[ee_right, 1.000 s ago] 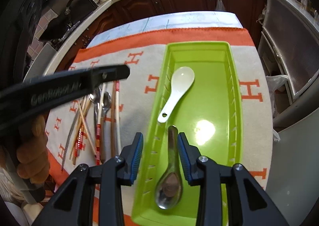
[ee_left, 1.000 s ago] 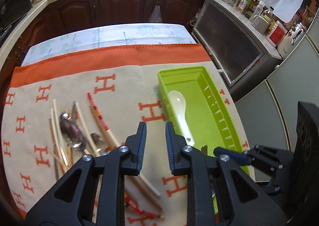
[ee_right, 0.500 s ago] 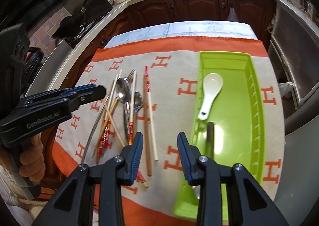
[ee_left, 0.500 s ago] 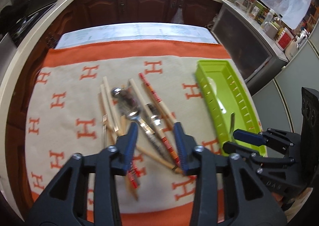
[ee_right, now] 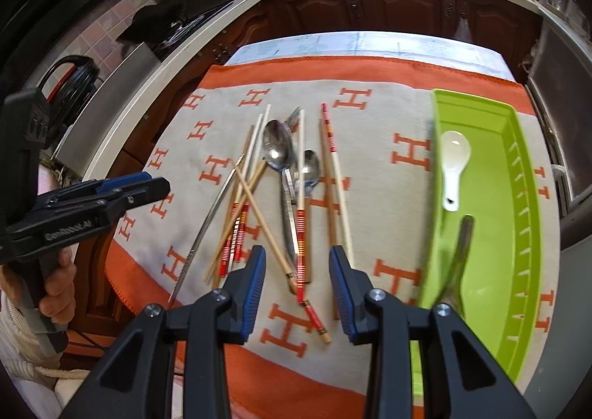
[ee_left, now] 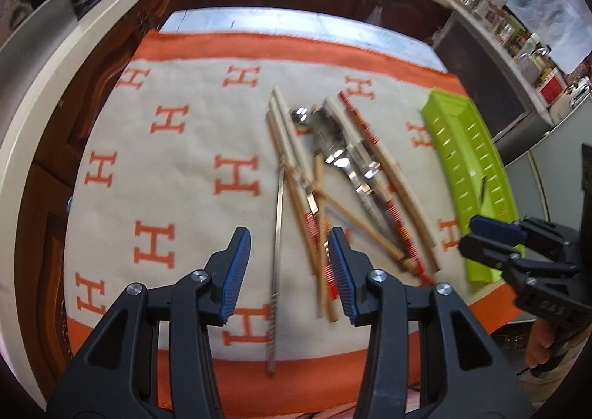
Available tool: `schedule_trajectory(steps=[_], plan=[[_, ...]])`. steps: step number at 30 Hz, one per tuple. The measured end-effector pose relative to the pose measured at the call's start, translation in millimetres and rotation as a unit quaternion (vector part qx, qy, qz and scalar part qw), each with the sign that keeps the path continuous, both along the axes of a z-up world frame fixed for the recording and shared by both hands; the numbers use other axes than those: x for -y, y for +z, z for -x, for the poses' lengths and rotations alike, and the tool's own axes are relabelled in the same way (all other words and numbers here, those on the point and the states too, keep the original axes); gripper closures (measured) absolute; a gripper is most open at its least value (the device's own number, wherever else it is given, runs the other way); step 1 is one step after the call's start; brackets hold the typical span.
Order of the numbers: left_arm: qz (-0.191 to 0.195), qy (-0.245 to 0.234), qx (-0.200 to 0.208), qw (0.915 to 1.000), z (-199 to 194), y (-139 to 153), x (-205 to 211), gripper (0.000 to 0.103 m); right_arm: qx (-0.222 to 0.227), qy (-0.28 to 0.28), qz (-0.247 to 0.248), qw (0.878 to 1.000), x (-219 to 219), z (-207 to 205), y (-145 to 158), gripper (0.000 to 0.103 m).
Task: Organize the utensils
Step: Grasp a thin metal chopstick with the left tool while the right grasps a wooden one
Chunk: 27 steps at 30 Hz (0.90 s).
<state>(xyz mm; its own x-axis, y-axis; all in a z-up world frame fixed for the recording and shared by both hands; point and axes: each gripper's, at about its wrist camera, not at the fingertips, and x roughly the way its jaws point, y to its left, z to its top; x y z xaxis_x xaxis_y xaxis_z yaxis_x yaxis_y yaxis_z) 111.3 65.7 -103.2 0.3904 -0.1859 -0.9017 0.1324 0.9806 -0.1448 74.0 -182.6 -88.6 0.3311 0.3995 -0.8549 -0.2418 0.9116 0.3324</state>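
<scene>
A pile of wooden and red-striped chopsticks (ee_right: 255, 211), two metal spoons (ee_right: 278, 148) and a fork lies on the H-patterned cloth. A single metal chopstick (ee_left: 276, 234) lies at the pile's left. The green tray (ee_right: 518, 197) at the right holds a white ceramic spoon (ee_right: 454, 163) and a metal spoon (ee_right: 460, 252). My left gripper (ee_left: 288, 271) is open and empty above the near ends of the chopsticks. My right gripper (ee_right: 298, 289) is open and empty above the pile's near right side, left of the tray.
The cloth (ee_left: 166, 167) covers a small table with orange borders. Dark wooden cabinets and a counter (ee_right: 388, 0) ring the far side. A stove stands at the left and appliances at the right (ee_left: 492, 93).
Both grippers have swung left, from over the green tray to over the utensil pile. The left gripper's jaws have opened wider. The metal spoon stays in the tray.
</scene>
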Motion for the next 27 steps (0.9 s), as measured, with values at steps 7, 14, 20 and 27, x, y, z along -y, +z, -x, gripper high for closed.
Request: schedule_trajectory(steps=[7, 14, 20, 27], plan=[[-0.008, -0.007, -0.07, 0.9975, -7, -55, -6, 0.063, -0.01, 0.026, 0.001, 1.0, -30, -1, -9, 0.067], [-0.018, -0.029, -0.112, 0.9931, -12, -87, 1, 0.063, -0.028, 0.046, 0.012, 0.998, -49, -8, -27, 0.067], [-0.039, -0.048, -0.107, 0.9923, -17, -88, 12, 0.063, -0.04, 0.072, 0.028, 0.996, -62, -17, -40, 0.068], [-0.074, -0.07, -0.119, 0.9877, -23, -89, 24, 0.065, -0.05, 0.112, 0.056, 0.991, -80, -32, -56, 0.068]])
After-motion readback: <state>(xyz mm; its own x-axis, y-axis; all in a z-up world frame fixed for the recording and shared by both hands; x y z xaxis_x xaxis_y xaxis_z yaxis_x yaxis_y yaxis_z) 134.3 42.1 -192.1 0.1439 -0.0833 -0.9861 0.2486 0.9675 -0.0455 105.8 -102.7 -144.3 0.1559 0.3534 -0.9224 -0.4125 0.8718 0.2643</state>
